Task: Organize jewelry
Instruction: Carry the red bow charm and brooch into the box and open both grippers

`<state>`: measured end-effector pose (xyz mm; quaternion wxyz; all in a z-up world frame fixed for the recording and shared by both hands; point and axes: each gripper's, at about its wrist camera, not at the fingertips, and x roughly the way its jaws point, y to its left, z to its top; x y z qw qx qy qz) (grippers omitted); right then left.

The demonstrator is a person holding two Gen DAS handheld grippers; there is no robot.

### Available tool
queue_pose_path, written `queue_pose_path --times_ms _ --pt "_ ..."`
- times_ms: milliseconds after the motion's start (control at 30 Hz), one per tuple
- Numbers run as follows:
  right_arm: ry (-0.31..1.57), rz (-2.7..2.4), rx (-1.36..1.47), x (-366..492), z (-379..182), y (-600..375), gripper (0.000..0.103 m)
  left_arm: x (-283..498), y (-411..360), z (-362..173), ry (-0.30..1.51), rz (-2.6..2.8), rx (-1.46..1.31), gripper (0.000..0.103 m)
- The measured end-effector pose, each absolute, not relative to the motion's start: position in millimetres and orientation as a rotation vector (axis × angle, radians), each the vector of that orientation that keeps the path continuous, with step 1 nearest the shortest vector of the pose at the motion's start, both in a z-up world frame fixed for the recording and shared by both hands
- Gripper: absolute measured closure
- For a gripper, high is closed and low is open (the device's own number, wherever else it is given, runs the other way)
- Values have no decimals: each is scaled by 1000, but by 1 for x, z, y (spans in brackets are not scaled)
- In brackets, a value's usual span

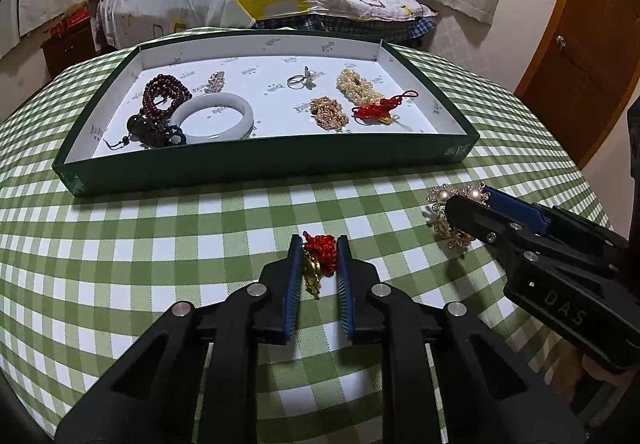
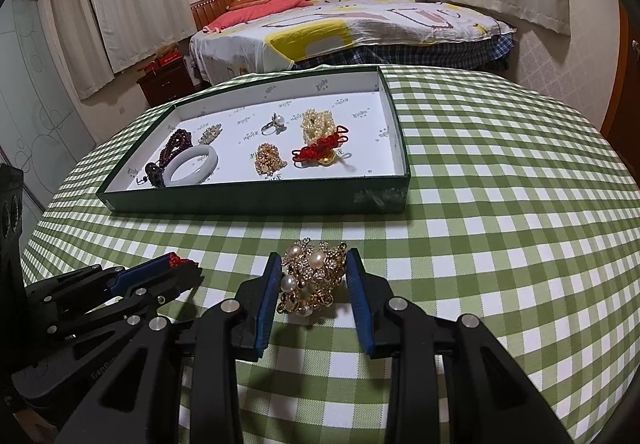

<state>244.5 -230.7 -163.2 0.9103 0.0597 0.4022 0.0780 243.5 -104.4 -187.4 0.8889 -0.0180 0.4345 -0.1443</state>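
Observation:
My left gripper (image 1: 319, 242) is shut on a red knotted cord bracelet with a gold charm (image 1: 316, 258), just above the checked cloth. My right gripper (image 2: 313, 258) is closed around a gold and pearl brooch cluster (image 2: 310, 280); it also shows in the left wrist view (image 1: 448, 210) with the brooch (image 1: 440, 222). A green tray with a white floor (image 1: 256, 164) stands beyond both grippers. It holds dark red beads (image 1: 164, 96), a white jade bangle (image 1: 216, 118), a ring (image 1: 300, 80), a pearl piece (image 1: 356, 86), a gold chain (image 1: 328, 112) and another red cord charm (image 1: 380, 108).
The round table has a green and white checked cloth (image 2: 500, 224). A bed (image 2: 340, 32) stands behind the table, a dark nightstand (image 2: 164, 84) to its left and a wooden door (image 1: 588, 44) at the right. The left gripper shows at the left in the right wrist view (image 2: 176, 264).

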Motion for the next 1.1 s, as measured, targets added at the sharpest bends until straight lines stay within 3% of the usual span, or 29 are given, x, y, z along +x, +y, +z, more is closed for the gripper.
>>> queue_pose_path --times_ms 1100 --pt "810 168 107 238 -159 -223 69 236 -82 -174 852 -224 -47 90"
